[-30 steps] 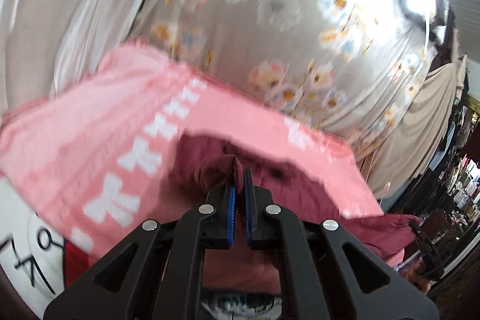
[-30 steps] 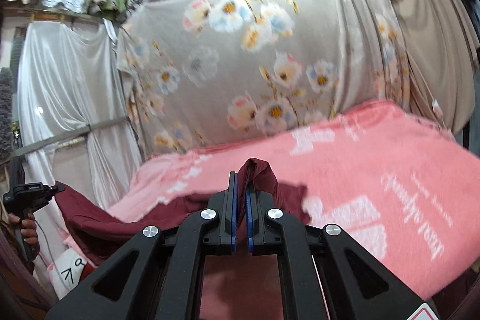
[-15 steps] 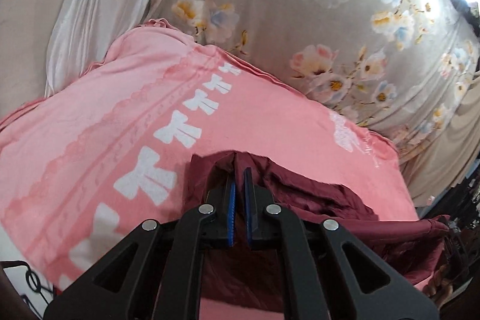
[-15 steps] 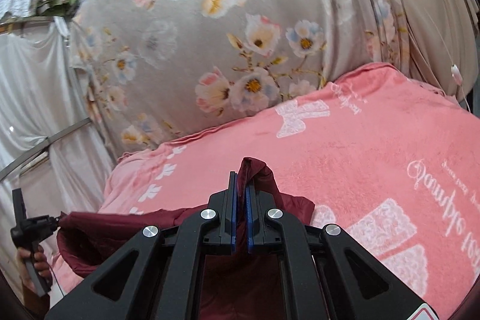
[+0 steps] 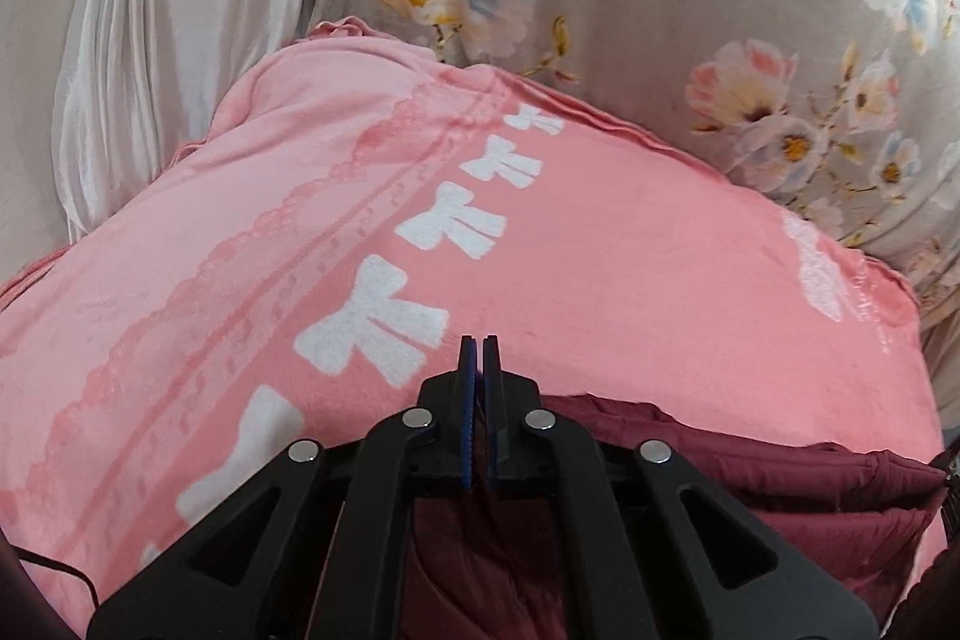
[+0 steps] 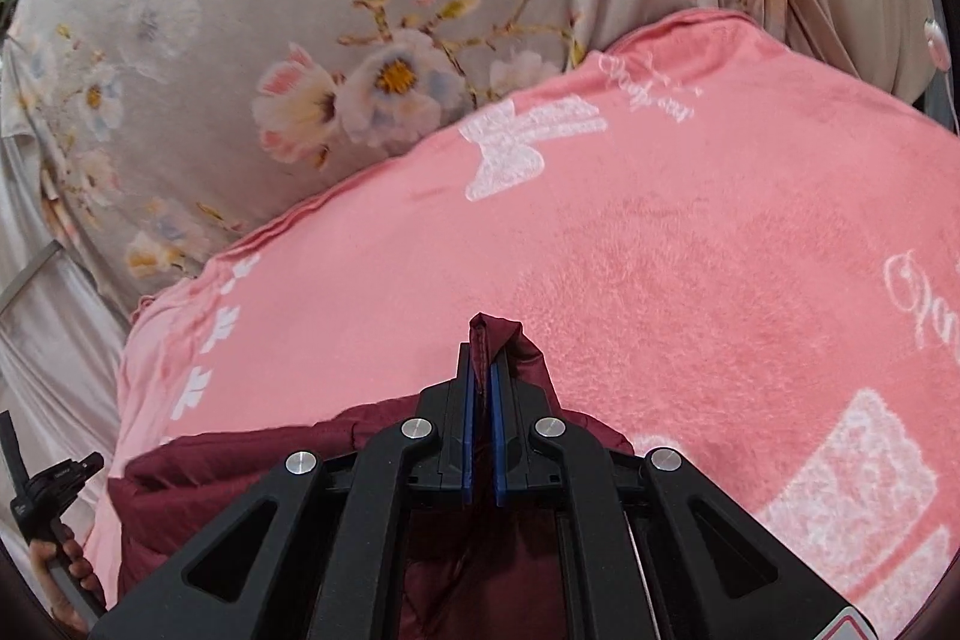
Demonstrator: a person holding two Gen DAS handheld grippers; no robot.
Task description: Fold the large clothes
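Jacket [image 6: 240,478] – maroon, quilted – is spread at the near edge of the pink blanket [image 5: 600,250], its long axis running crosswise from one hand to the other. A corner is pinched by the right tongs [image 6: 483,364], with cloth poking up past the tips. The left tongs [image 5: 478,346] are pressed together; no cloth is seen at the tips, so a grip there can't be confirmed. The bulk lies below & behind both tongs, w/ bare blanket ahead – the fold is prob. to be carried forward, led by the right hand.
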